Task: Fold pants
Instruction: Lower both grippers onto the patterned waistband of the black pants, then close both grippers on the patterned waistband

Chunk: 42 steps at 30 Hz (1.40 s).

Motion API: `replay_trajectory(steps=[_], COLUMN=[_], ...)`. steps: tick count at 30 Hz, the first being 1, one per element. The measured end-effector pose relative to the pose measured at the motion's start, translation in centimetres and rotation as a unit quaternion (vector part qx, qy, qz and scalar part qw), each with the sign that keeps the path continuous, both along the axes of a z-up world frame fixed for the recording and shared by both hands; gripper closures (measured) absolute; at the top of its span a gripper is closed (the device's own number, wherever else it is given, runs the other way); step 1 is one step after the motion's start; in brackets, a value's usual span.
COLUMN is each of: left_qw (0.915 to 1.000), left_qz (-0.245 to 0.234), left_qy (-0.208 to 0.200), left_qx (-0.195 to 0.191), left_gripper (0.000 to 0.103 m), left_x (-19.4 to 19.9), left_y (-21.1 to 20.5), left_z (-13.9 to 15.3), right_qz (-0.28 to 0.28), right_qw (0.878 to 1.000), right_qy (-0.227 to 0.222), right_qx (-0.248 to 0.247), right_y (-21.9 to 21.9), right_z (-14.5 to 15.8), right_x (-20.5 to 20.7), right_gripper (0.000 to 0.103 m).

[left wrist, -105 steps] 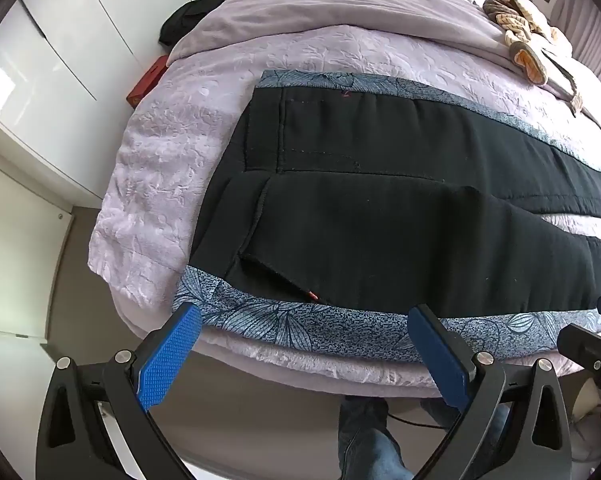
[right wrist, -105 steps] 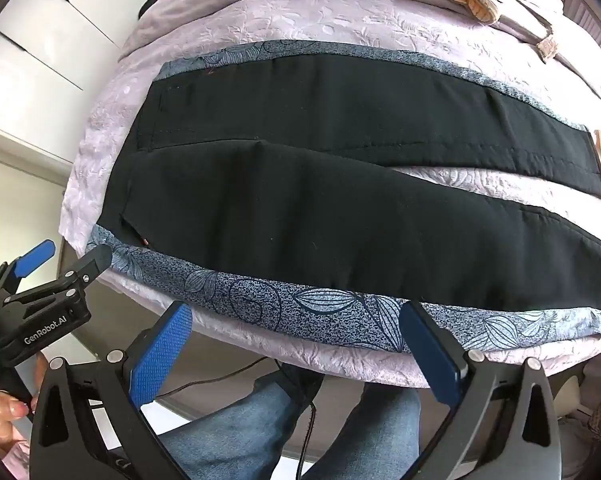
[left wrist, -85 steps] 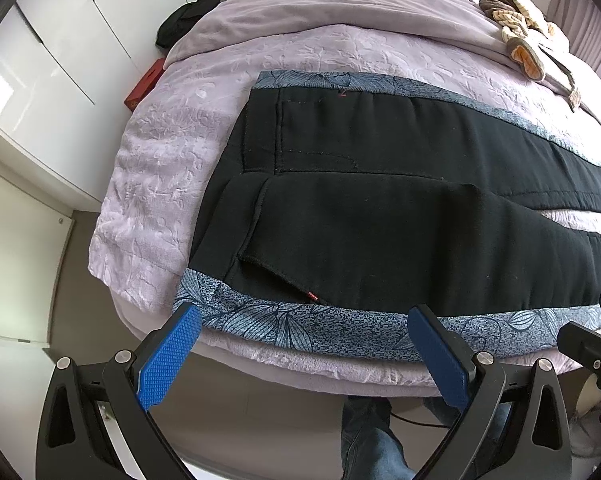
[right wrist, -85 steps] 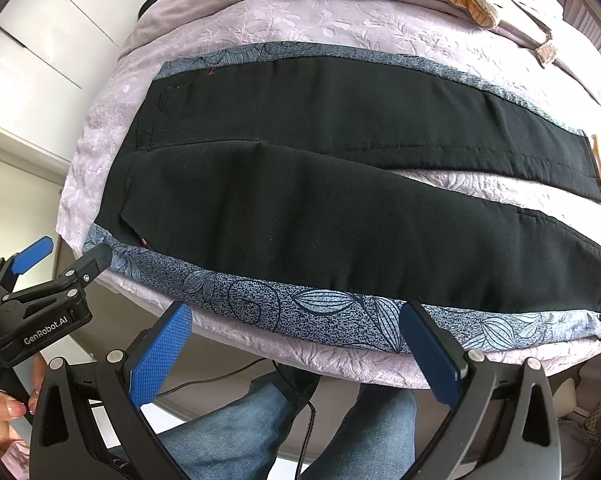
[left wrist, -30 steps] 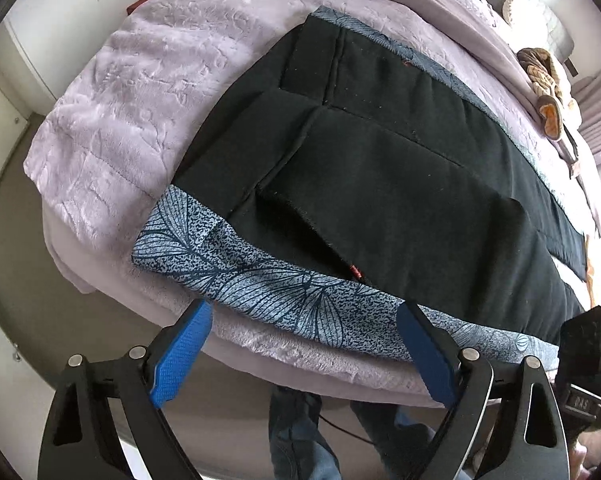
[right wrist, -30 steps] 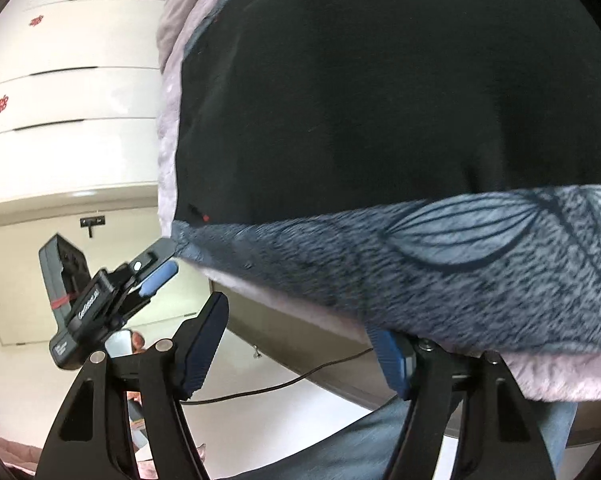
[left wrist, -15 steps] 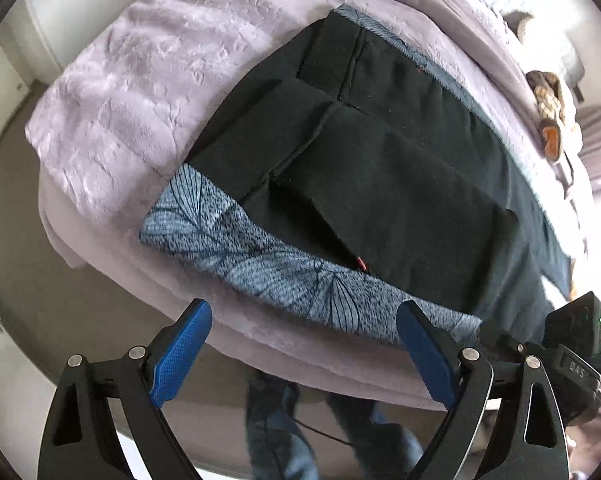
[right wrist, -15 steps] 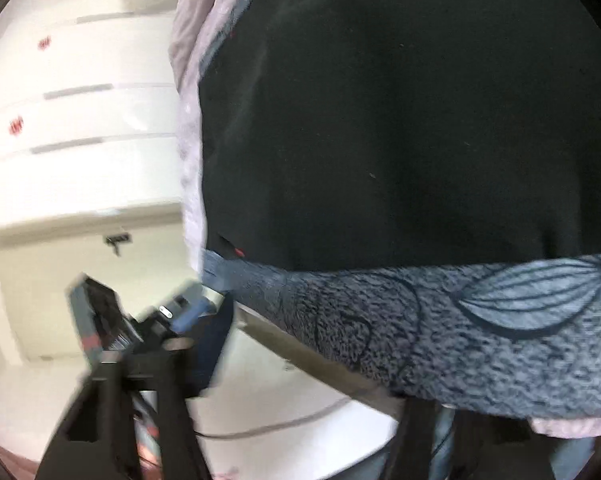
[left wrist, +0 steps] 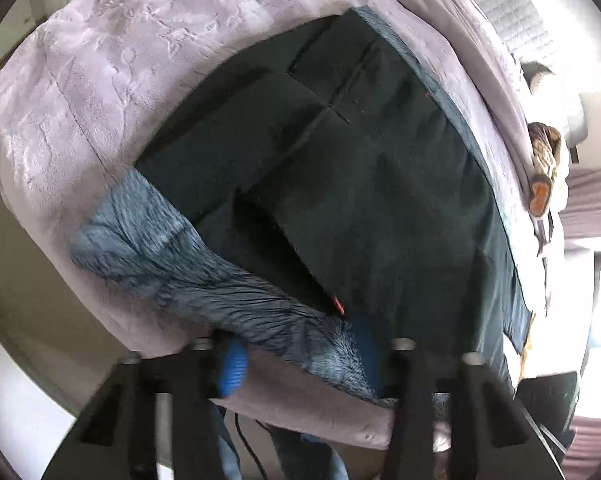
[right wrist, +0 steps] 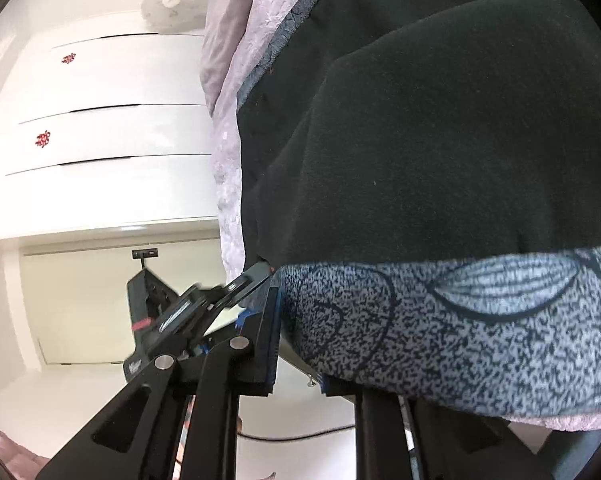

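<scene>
pants (left wrist: 380, 184): black with a blue leaf stripe, flat on the purple bed (left wrist: 80, 92) | left gripper (left wrist: 300, 360): at bed's near edge, jaws just closed, pinching the stripe | right gripper (right wrist: 300, 356): same edge, jaws just closed, pinching the stripe too

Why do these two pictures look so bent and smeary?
Both views bulge from a fisheye lens. Left wrist view: motion blur smears the blue patterned edge of the pants; window glare washes out the right. Right wrist view: sharper, bright white cabinets, dark corners.
</scene>
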<state>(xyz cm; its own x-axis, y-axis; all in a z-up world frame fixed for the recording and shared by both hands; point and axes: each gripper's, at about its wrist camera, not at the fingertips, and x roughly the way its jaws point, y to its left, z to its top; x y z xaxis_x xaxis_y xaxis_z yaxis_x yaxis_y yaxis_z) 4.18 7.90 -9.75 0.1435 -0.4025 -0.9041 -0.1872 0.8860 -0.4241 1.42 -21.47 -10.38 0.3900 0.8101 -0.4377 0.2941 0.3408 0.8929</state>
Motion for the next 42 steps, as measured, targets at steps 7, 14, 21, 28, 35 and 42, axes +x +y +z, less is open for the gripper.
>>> replay_trajectory(steps=[7, 14, 21, 28, 35, 42], left_qw=[0.9992, 0.9980, 0.9900, 0.9893, 0.9919, 0.9954], left_qz=[-0.030, -0.042, -0.069, -0.069, -0.059, -0.013], left_qy=[-0.026, -0.037, -0.107, -0.103, -0.057, -0.017], left_qx=[0.005, 0.030, 0.062, 0.077, 0.097, 0.093], left_gripper=[0.075, 0.075, 0.075, 0.075, 0.049, 0.027], left_x=[0.4, 1.1, 4.2, 5.6, 1.8, -1.9], left_y=[0.6, 0.1, -2.7, -4.5, -1.6, 1.9], left_z=[0.7, 2.5, 8.2, 7.3, 5.5, 3.6], right_qz=[-0.026, -0.166, -0.120, 0.022, 0.020, -0.047], right_qw=[0.999, 0.981, 0.992, 0.999, 0.990, 0.991], right_qy=[0.042, 0.089, -0.006, 0.025, 0.112, 0.087], right_qx=[-0.014, 0.040, -0.048, 0.016, 0.082, 0.086], right_y=[-1.8, -5.8, -9.6, -9.9, -5.5, -5.1], right_z=[-1.7, -3.6, 4.4, 5.3, -0.8, -2.5], right_x=[-2.2, -5.3, -0.8, 2.1, -3.9, -3.9], right_gripper=[0.079, 0.096, 0.098, 0.066, 0.039, 0.042])
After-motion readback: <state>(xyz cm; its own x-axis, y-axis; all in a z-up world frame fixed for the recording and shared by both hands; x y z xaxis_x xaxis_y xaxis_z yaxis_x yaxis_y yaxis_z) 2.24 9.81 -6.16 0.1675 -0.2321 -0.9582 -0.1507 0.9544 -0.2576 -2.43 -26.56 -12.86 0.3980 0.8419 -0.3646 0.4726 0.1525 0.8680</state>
